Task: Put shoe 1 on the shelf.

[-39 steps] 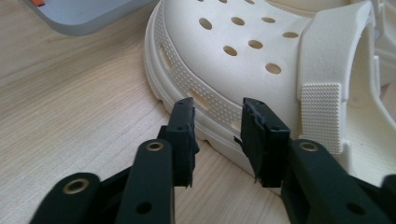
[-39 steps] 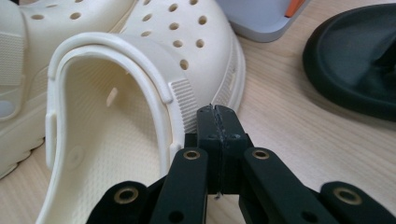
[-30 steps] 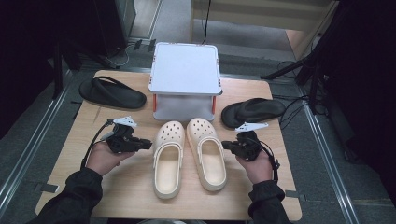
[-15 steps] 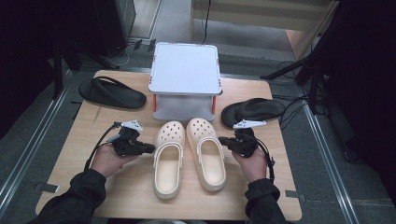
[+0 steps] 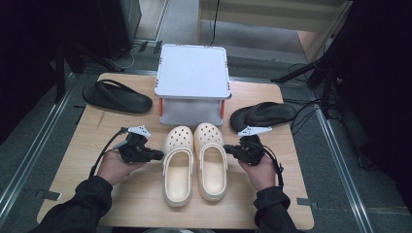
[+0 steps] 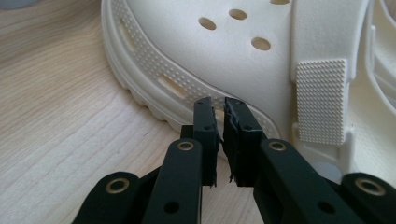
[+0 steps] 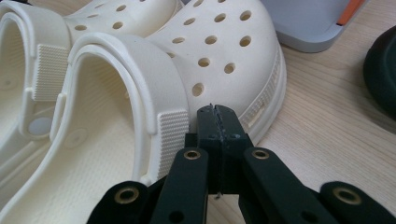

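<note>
High view: two cream clogs lie side by side, toes away from the person, at the centre of the wooden table (image 5: 121, 194). The left gripper (image 5: 156, 155) lies level just outside the left clog (image 5: 178, 165), tips at its outer wall. The right gripper (image 5: 228, 149) lies level just outside the right clog (image 5: 210, 160), tips at its outer wall. A white lidded box (image 5: 193, 73) with orange latches stands directly behind the clog toes. One black flip-flop (image 5: 115, 97) lies at the far left, another black flip-flop (image 5: 263, 115) at the far right, just behind the right gripper. Nothing stands between either gripper and its clog. Grey floor, metal rails and cables surround the table.

Left gripper view: the jaws stand nearly together with a thin gap, nothing between them. The tips meet the dotted side band of the left clog (image 6: 224, 60), beside its textured strap end.

Right gripper view: the jaws are fully closed, pads together, holding nothing. The tips rest against the side of the right clog (image 7: 219, 51), next to its strap. A corner of the white lidded box (image 7: 313, 23) and an edge of the black flip-flop (image 7: 383, 74) lie beyond.

Change from one second ago: both hands have drawn slightly nearer to the person; clogs, box and flip-flops are unmoved
</note>
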A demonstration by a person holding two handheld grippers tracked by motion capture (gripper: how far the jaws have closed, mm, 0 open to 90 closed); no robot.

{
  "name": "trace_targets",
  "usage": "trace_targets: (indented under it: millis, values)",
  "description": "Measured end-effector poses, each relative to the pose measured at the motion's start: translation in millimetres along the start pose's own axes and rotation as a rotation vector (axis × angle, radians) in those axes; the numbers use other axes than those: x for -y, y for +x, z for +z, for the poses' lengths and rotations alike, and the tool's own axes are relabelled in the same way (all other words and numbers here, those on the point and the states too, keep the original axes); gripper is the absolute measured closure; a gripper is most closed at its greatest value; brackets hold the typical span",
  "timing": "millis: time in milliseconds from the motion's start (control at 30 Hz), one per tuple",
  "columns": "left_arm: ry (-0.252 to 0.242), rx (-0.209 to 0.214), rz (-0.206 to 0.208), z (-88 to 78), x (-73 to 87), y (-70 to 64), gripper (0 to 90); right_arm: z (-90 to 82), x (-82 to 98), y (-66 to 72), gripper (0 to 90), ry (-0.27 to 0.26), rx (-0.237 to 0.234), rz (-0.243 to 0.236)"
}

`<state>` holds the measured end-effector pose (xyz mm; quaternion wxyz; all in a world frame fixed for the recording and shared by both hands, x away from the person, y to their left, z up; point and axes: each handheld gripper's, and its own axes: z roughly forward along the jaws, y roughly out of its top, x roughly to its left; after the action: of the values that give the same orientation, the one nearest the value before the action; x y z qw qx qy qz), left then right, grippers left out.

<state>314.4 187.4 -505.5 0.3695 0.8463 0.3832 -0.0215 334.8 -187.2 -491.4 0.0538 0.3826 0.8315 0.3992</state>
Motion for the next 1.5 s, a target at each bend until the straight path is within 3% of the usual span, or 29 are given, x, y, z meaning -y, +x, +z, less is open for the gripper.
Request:
trace_targets:
  millis: [500,633,833,933,1067,1267,1500]
  values:
    - [-0.003,0.004,0.0,-0.3,-0.9,-1.3,82.5,1.6,1.5,2.5,90.0,-0.013,0.01,0.011]
    - [-0.028,0.001,-0.018,-12.0,-3.7,3.2,83.7,-9.7,3.6,2.4,87.7,-0.077,0.016,0.036]
    - [-0.053,-0.008,-0.018,-23.5,-10.2,4.0,79.7,-27.6,4.6,8.0,82.6,-0.14,0.024,0.034]
    - [-0.069,-0.015,-0.02,-30.7,-17.5,4.4,77.7,-37.2,6.7,14.6,75.1,-0.179,-0.005,0.065]
    - [-0.082,-0.014,-0.019,-37.1,-25.6,7.9,74.8,-40.6,7.4,25.4,67.5,-0.202,-0.004,0.069]
    - [-0.089,-0.007,-0.014,-46.0,-37.8,9.5,73.8,-41.1,6.5,42.7,58.9,-0.19,0.008,0.071]
    - [-0.093,0.001,-0.006,-52.1,-54.0,13.5,75.9,-40.0,9.9,57.6,54.9,-0.182,0.011,0.073]
